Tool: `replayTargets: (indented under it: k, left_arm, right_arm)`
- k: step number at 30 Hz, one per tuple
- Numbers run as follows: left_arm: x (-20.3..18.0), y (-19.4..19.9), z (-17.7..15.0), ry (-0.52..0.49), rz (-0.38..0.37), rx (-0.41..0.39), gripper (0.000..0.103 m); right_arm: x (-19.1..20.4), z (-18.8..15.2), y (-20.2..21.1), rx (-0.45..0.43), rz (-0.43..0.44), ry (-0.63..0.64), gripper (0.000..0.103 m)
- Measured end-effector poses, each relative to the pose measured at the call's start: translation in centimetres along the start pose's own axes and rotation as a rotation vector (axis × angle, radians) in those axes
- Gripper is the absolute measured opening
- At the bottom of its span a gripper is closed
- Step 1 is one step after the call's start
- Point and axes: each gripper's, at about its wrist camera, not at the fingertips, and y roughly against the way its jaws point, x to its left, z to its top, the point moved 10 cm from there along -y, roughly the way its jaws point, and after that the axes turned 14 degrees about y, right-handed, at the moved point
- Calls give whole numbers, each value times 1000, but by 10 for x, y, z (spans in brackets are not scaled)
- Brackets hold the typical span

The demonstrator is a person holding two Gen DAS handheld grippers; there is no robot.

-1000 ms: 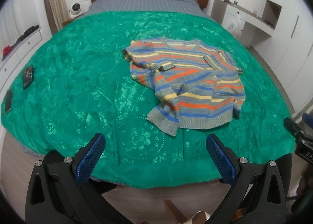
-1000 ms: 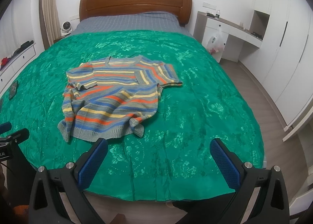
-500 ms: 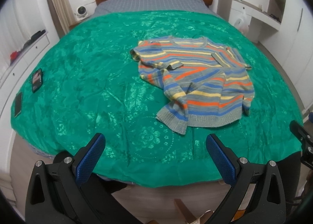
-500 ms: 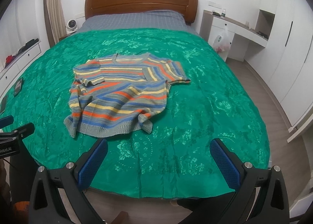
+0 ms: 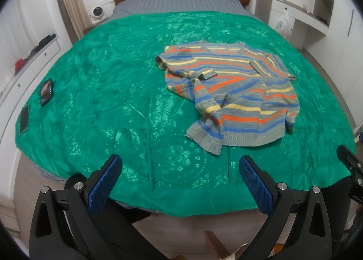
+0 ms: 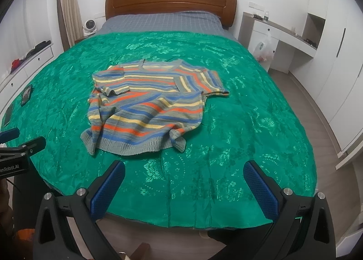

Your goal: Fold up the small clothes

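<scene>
A small striped sweater (image 5: 236, 92) in grey, blue, orange and yellow lies rumpled on the green bedspread (image 5: 113, 92), its hem toward me and its neck toward the headboard. It also shows in the right wrist view (image 6: 149, 105). My left gripper (image 5: 180, 180) is open and empty, held over the bed's near edge, short of the hem. My right gripper (image 6: 185, 184) is open and empty, also at the near edge, below the sweater's right side. Each gripper shows at the other view's edge.
Two phones (image 5: 46, 92) lie on the bedspread's left edge. A wooden headboard (image 6: 170, 1) is at the far end. White drawers (image 5: 31, 60) stand at the left, a white desk (image 6: 279, 40) and wardrobes at the right.
Both grippers have moved closer to the bed and the sweater, which looks larger and more centred. The sweater has not moved. Both jaws stay open.
</scene>
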Motion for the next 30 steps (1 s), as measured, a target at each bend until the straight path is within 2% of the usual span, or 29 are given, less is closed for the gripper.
replayTargets:
  k: [7,11,14,17,18,19,20,21,22,23,25,26,27,30]
  left_arm:
    - [0,-6,-3,-5,6,8,103]
    - [-4,-23,-8,-2,-76,35,103]
    - [-17,-53,-13,-52,-127,52,103]
    - [-38,-90,-17,-107,-165,100,101]
    - [-42,-98,-18,-111,-171,113,100]
    - [-48,-111,-18,-117,-176,126,93]
    - [-51,-119,-17,-122,-171,130,80]
    - [-55,-128,-16,-130,-164,138,74]
    - [-59,-137,-15,-135,-168,148,61]
    - [-61,-142,-14,-137,-169,152,39]
    - [-54,-146,-8,-119,-151,157,7]
    - [-47,-138,-3,-69,-205,170,7]
    - [-40,-133,0,-35,-240,174,6]
    - [-5,-97,11,44,-325,189,6]
  right_arm:
    - [2,1,-2,-3,17,0,103]
    - [-3,3,-7,-42,60,-22,103]
    - [-15,3,-23,-85,74,-37,103]
    - [-16,-16,-79,21,156,-30,103]
    - [-13,-22,-101,58,214,-39,100]
    - [-10,-25,-116,78,255,-47,98]
    - [-5,-24,-136,93,307,-51,90]
    - [-2,-21,-144,90,323,-48,82]
    - [1,-17,-153,81,334,-39,80]
    - [5,-11,-161,66,346,-25,75]
    - [13,-1,-173,40,414,-27,49]
    - [15,1,-178,59,462,-50,21]
    - [15,3,-175,63,484,-70,13]
    - [1,8,-133,21,543,-102,10]
